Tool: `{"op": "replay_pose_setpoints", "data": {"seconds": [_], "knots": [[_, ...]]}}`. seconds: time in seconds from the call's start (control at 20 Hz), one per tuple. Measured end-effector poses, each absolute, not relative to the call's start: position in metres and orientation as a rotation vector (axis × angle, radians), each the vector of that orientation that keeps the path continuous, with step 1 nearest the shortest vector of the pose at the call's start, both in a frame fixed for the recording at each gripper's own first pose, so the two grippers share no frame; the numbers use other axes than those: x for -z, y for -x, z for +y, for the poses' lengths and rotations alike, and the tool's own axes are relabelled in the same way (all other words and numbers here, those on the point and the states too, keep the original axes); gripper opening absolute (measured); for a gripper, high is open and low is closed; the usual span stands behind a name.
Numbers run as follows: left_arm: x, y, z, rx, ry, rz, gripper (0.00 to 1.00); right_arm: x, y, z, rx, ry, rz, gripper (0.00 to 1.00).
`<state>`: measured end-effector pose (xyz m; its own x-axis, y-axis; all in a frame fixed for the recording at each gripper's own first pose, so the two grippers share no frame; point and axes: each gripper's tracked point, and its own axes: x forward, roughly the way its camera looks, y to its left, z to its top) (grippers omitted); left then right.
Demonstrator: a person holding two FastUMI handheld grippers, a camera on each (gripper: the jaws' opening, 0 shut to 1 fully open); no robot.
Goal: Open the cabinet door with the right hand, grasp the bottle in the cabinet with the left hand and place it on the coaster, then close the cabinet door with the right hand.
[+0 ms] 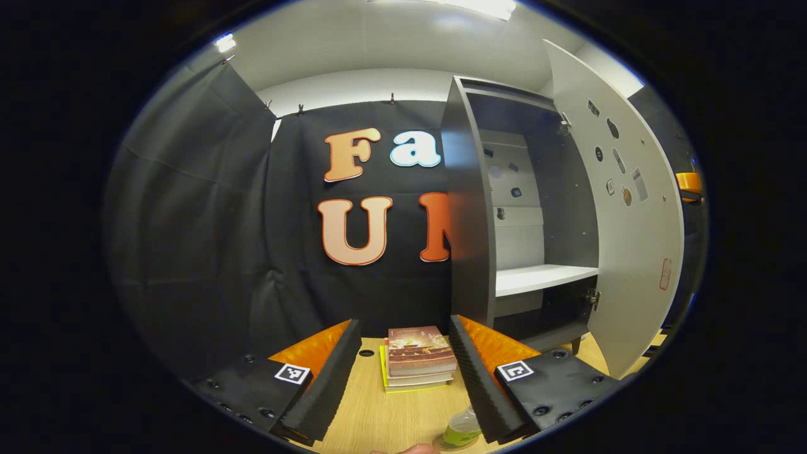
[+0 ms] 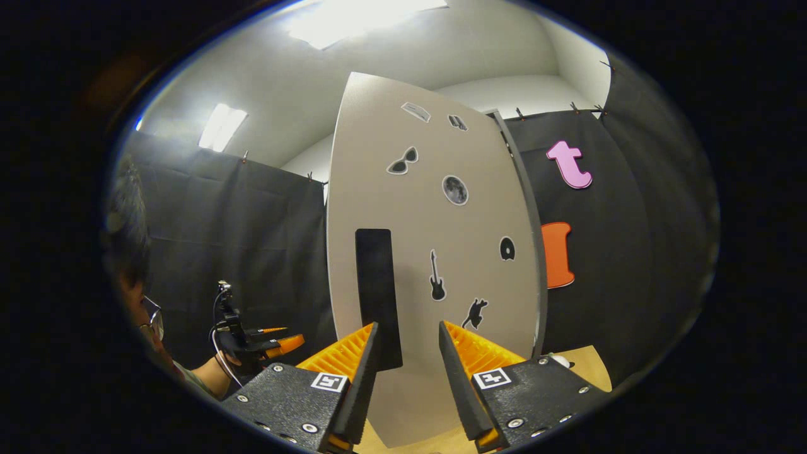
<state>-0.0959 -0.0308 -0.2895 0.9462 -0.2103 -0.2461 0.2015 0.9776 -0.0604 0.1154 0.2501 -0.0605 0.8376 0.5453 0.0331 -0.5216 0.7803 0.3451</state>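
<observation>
The bottle [image 1: 462,429] stands on the wooden table [image 1: 391,419] at the bottom edge of the left gripper view, a clear one with a green label, resting on what looks like the round coaster [image 1: 455,445] beneath it. It sits beside the inner face of the left gripper's [image 1: 403,378] right-hand finger, and the fingers stand wide apart, pressing on nothing. Just beyond it a small stack of books [image 1: 419,358] lies on the table.

Behind the books the cabinet [image 1: 466,208] stands with its white shelf [image 1: 542,277] bare and its door [image 1: 630,233] swung fully out to the side. In the right gripper view the door's outer face [image 2: 435,252] fills the middle, with the black handle [image 2: 377,296] just ahead of the right gripper [image 2: 406,375], whose fingers are spread and closed on nothing; the handle sits in line with the left-hand finger rather than between the two.

Judging from this, the bottle is delivered and only the closing of the door remains. The next move calls for the right gripper to push or take the handle and swing the door shut, while the left one stays out of its arc.

The door carries stickers of sunglasses, a moon, a guitar and a cat; small labels near its top are too small to read, as is the bottle's label.
</observation>
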Motion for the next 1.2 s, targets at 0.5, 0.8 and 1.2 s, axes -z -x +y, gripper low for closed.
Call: {"op": "replay_pose_setpoints", "data": {"seconds": [0.5, 0.8, 1.2], "knots": [[0.287, 0.101, 0.032, 0.115, 0.029, 0.234, 0.92, 0.116, -0.184, 0.311, -0.634, -0.363, 0.18, 0.61], [0.292, 0.106, 0.059, 0.07, 0.036, 0.24, 0.92, 0.135, -0.221, 0.342, -0.652, -0.4, 0.237, 0.62], [0.293, 0.101, 0.075, 0.038, 0.03, 0.229, 0.92, 0.131, -0.227, 0.357, -0.606, -0.371, 0.226, 0.72]]}}
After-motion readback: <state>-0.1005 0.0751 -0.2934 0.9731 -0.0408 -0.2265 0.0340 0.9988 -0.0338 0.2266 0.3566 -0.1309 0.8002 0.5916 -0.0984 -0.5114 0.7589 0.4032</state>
